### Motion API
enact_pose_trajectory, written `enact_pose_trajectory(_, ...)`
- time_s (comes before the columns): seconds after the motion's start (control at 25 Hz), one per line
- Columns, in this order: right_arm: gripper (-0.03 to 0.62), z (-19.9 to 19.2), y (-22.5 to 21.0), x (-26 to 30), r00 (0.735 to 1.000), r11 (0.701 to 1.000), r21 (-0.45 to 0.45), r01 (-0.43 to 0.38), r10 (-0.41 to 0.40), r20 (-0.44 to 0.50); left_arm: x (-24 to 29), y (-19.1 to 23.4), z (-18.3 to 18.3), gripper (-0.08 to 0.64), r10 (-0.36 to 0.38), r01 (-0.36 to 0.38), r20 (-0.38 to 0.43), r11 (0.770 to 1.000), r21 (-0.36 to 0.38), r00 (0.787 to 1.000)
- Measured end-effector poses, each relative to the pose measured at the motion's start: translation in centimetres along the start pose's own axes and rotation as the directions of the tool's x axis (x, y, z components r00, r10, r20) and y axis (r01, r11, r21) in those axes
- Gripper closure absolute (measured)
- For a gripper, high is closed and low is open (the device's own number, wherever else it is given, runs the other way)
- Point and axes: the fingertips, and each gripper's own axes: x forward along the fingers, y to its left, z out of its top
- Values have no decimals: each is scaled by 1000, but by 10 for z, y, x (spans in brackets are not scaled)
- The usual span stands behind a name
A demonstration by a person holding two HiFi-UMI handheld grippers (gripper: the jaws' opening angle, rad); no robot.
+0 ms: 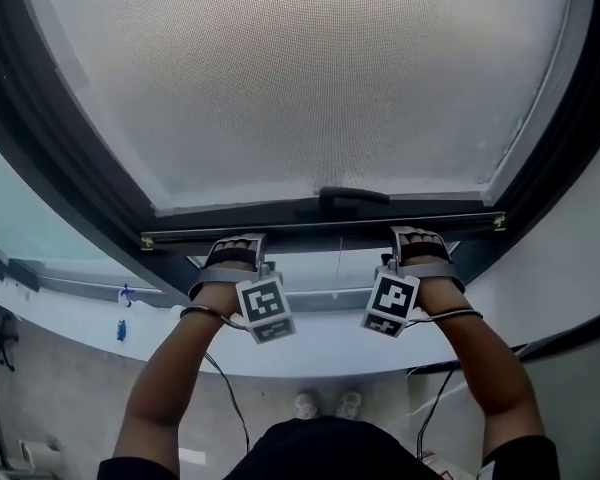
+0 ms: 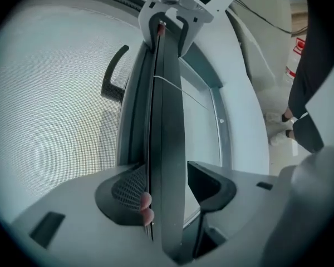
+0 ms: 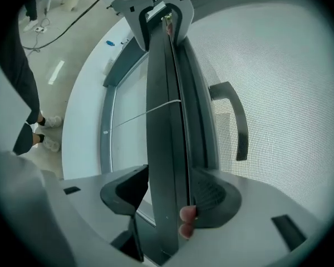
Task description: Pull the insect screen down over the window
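Head view | left gripper (image 1: 233, 246) + right gripper (image 1: 418, 238) = 2 | jaws clenched on 1 screen bar (image 1: 320, 230)

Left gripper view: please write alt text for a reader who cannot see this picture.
The left gripper grips the screen's dark bottom bar, which runs up the picture to the right gripper. Grey mesh with a dark handle lies left of it, window glass and a white sill right.

count, as you stand: two grippers, left gripper (image 1: 235, 246) and right gripper (image 1: 417, 238); one insect screen (image 1: 310, 78); one bottom bar (image 1: 320, 228); one handle (image 1: 353, 198); one pull string (image 1: 339, 263); two shoes (image 1: 305, 405) (image 1: 349, 404).
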Motion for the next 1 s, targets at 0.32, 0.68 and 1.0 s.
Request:
enact_pose_trajectory(0.32,359,-6,1,-4,998,996,-50,-69,69,-13,-7,5,4,341,-27,30,51,997,-77,998)
enact_pose_trajectory(0.68,360,-5,-3,-3,1000,999,-31,-11,12,22,-3,7,6,341,26,-15,79,991,-136,996)
enact_pose_trajectory(1.0,359,10,-27,-44,941,940,273,203,-264,212,-34,11,8,341,135,-72,182,946,-315,974)
